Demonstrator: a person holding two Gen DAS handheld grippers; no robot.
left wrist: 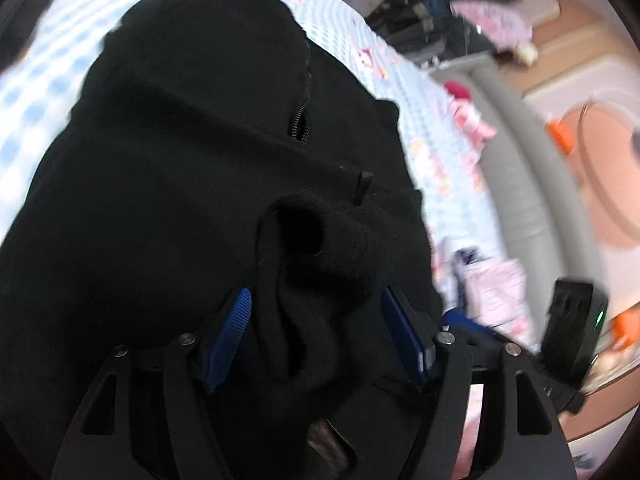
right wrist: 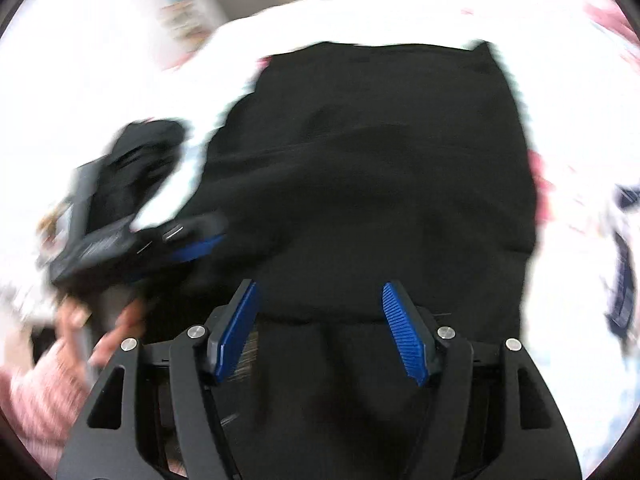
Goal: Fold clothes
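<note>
Your right wrist view is heavily motion-blurred: the bed sheet around the garment washes out to white, and clutter at the right rim cannot be identified. In your left wrist view the far room is also smeared.

Black zip jacket (left wrist: 192, 160) lies spread on the bed (left wrist: 404, 80), which carries a blue-checked sheet with pink print. The zipper (left wrist: 300, 124) shows partway along its front; most fabric detail is lost in black.

Left hand-held gripper (left wrist: 316, 320): blue pads (left wrist: 230, 340) stand wide apart with a bunched fleece fold rising between them. You cannot tell from this view whether the pads press the fold. The lower part of the fold is cut off behind the gripper body.

Right hand-held gripper (right wrist: 320, 320): pads spread wide, nothing clamped, hovering over the jacket's (right wrist: 380, 180) near edge. The left hand-held gripper (right wrist: 188, 248) appears in this view as a blur at the jacket's left side.

The jacket's far edge sits square against pale sheet, with open bedding beyond it. To the jacket's right in the left view, the bed edge runs close, with a grey rail (left wrist: 516, 168) just past it. Pink-patterned clothes (left wrist: 496, 288) lie near that edge.
</note>
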